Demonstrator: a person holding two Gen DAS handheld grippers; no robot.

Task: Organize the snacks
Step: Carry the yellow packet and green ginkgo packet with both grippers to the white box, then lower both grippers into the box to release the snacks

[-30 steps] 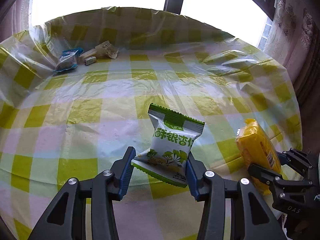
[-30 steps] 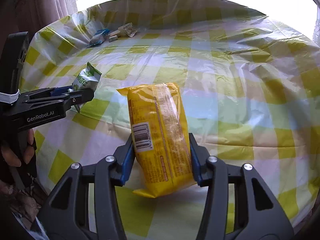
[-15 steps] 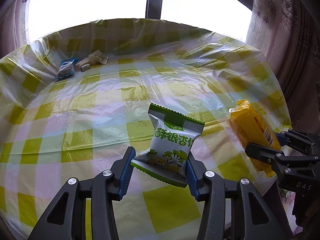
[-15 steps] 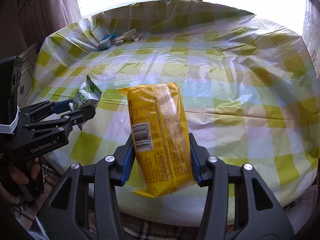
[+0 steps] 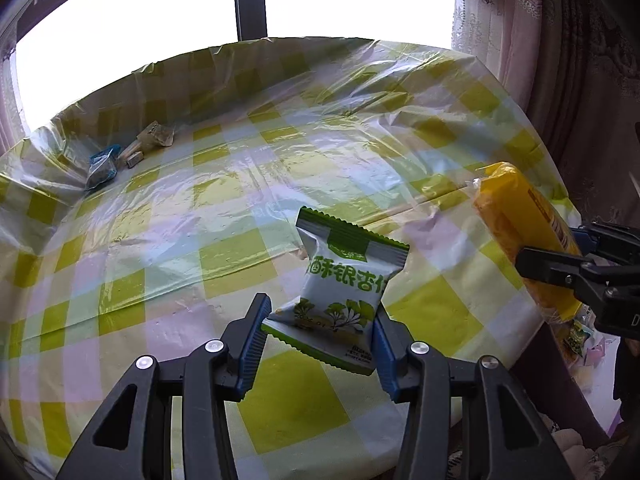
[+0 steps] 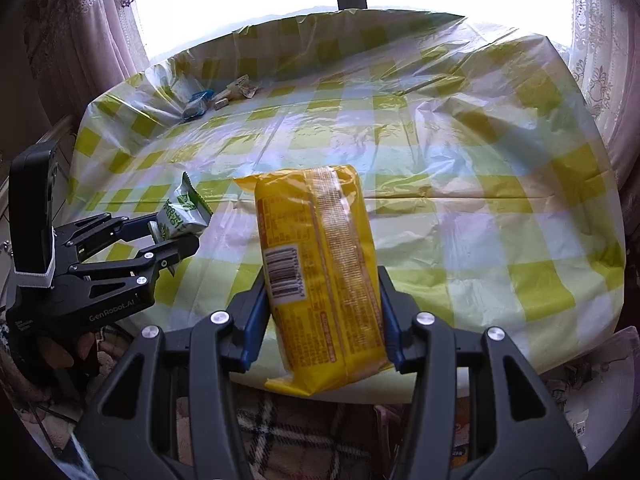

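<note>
My left gripper (image 5: 320, 328) is shut on a small white-and-green snack packet (image 5: 344, 292), held in the air over the near part of the table. From the right wrist view this gripper (image 6: 176, 240) and its packet (image 6: 182, 216) show at the left. My right gripper (image 6: 320, 320) is shut on a long yellow snack pack (image 6: 320, 276) with a barcode, held upright over the table's near edge. The left wrist view catches the same yellow pack (image 5: 520, 236) at the far right.
The round table (image 5: 168, 208) wears a yellow-green checked cloth under clear plastic. A blue packet (image 5: 102, 168) and two small pale wrappers (image 5: 154, 138) lie at its far left rim. Curtains (image 6: 76, 32) hang at both sides of the window. A plaid cloth (image 6: 296, 436) lies below the near edge.
Both grippers have drawn back toward the near edge of the table with their packs still held. More of the table, the window and the curtains now shows.
</note>
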